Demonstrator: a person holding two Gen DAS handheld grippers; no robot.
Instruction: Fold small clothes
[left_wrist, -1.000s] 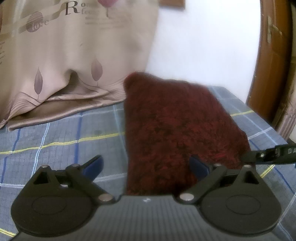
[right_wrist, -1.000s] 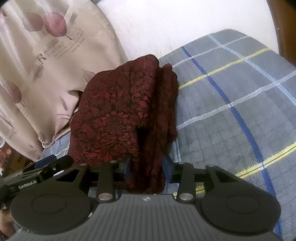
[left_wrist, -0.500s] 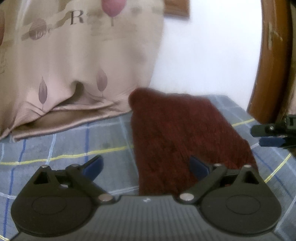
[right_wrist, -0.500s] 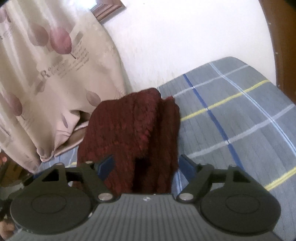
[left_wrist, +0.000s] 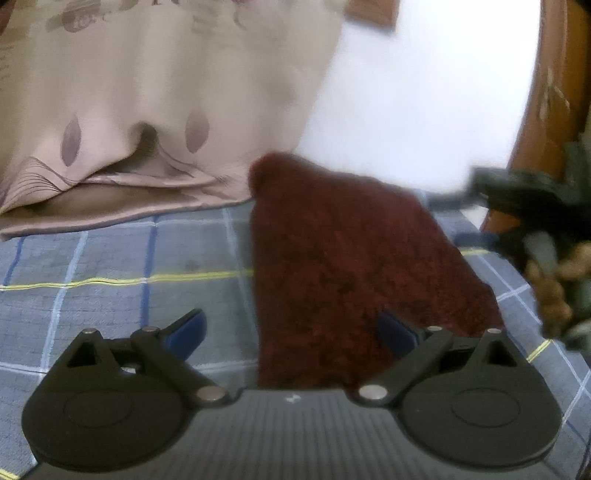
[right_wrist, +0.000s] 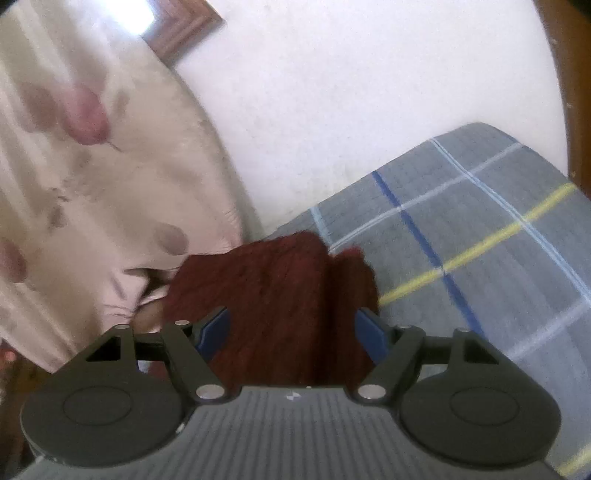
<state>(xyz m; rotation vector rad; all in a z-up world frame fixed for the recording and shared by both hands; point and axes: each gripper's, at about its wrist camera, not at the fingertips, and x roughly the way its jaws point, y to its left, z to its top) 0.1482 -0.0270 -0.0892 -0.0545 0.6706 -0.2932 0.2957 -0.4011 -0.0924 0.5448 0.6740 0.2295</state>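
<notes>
Cloth (left_wrist: 354, 280), dark red, folded, on the checked bedsheet (left_wrist: 110, 280), long axis toward the curtain (left_wrist: 147, 110). Left gripper (left_wrist: 291, 330) released. Right gripper (right_wrist: 293, 330) just opened, cloth ungripped between; only right view shows stacked fold edges.

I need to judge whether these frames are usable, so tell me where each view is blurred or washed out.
Left wrist view: right gripper at the right edge is badly smeared, curtain soft, red cloth loses its pattern. Right wrist view: curtain streaked and pale, window corner glaring, checked bedsheet fairly sharp, fisheye bends its edges.
</notes>
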